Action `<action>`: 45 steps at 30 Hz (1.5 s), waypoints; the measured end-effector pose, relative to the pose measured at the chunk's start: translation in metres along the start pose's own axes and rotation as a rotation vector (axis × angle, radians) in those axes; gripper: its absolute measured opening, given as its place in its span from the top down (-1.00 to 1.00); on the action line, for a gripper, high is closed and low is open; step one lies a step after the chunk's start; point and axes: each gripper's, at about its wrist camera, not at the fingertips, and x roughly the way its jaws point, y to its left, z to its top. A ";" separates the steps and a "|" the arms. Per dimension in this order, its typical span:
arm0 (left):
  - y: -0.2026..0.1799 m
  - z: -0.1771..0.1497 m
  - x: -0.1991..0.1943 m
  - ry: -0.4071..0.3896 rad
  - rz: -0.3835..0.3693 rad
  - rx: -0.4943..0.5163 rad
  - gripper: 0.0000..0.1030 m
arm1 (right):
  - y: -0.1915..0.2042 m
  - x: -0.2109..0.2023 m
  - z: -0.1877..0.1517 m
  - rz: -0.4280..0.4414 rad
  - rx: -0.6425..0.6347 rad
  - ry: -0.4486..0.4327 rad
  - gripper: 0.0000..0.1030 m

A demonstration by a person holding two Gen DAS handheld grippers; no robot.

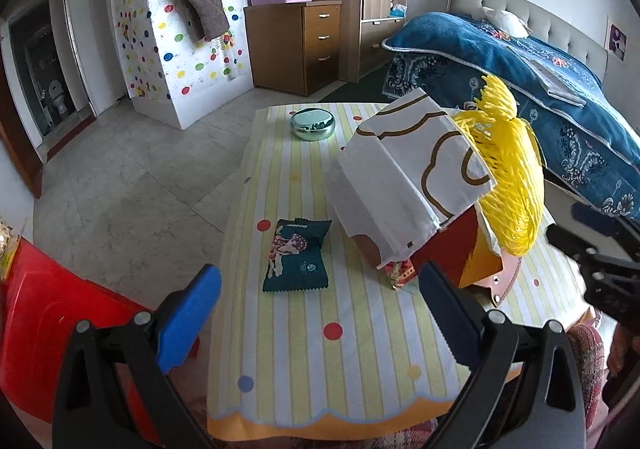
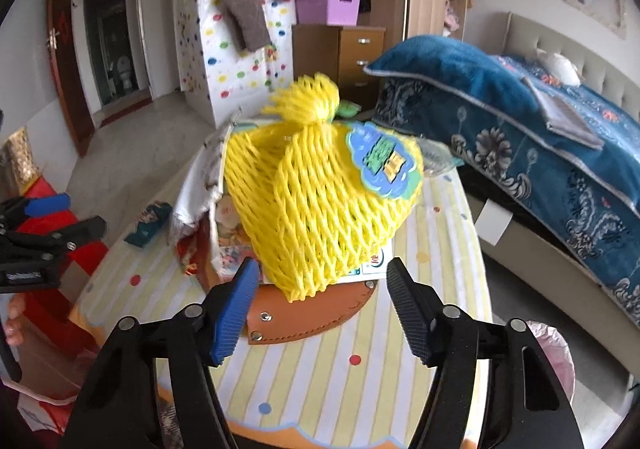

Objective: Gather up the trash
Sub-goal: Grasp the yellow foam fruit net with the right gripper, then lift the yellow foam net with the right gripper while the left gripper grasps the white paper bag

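The right gripper [image 2: 320, 309] stood open before the yellow foam net [image 2: 320, 201] near the tabletop's [image 2: 340, 389] front edge; light and soft, it seemed best pinched at its lower rim.

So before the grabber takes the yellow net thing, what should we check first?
1. Right gripper open wide enough for the yellow net: ok.
2. Net lined up between its fingers: ok.
3. Pads touching the net yet: not ok, a gap shows.
4. Left gripper empty and open: ok.
5. Dark green wrapper lying free on the striped tablecloth: ok.
6. Whether the net is caught on the paper bag: cannot tell.
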 end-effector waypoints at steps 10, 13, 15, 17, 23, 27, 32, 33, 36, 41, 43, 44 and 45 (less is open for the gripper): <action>-0.006 -0.002 0.011 0.022 -0.008 0.015 -0.87 | 0.013 0.031 -0.013 -0.051 -0.028 0.040 -0.49; -0.006 -0.001 0.012 0.016 -0.009 0.015 -0.87 | 0.020 0.039 -0.012 -0.083 -0.049 0.028 -0.64; -0.006 -0.001 0.015 0.010 -0.007 0.015 -0.87 | 0.020 0.046 -0.010 -0.091 -0.056 0.033 -0.64; -0.007 0.001 0.021 0.008 -0.002 0.016 -0.87 | 0.019 0.052 -0.009 -0.100 -0.064 0.038 -0.64; -0.004 0.004 0.030 0.016 -0.003 0.015 -0.87 | 0.017 0.048 -0.006 -0.075 -0.065 0.032 -0.18; -0.001 0.002 0.026 0.011 -0.010 0.013 -0.87 | 0.010 0.038 -0.003 -0.042 -0.036 0.035 0.27; -0.001 0.000 0.018 0.001 -0.013 0.014 -0.87 | -0.008 0.015 0.004 0.002 0.037 -0.007 0.68; -0.001 -0.001 0.015 -0.004 -0.014 0.016 -0.87 | -0.012 0.008 0.006 -0.005 0.048 -0.030 0.71; -0.004 -0.001 0.008 -0.021 -0.023 0.023 -0.87 | -0.022 -0.014 0.012 -0.027 0.079 -0.084 0.72; -0.013 -0.003 0.001 -0.038 -0.044 0.045 -0.87 | -0.042 -0.042 0.011 -0.077 0.132 -0.123 0.72; -0.017 -0.005 0.000 -0.043 -0.059 0.056 -0.87 | -0.049 -0.050 0.006 -0.078 0.151 -0.128 0.72; -0.018 -0.006 0.001 -0.044 -0.065 0.060 -0.87 | -0.052 -0.054 0.003 -0.078 0.159 -0.131 0.72; -0.020 -0.007 0.003 -0.043 -0.074 0.064 -0.87 | -0.053 -0.056 0.001 -0.078 0.163 -0.131 0.71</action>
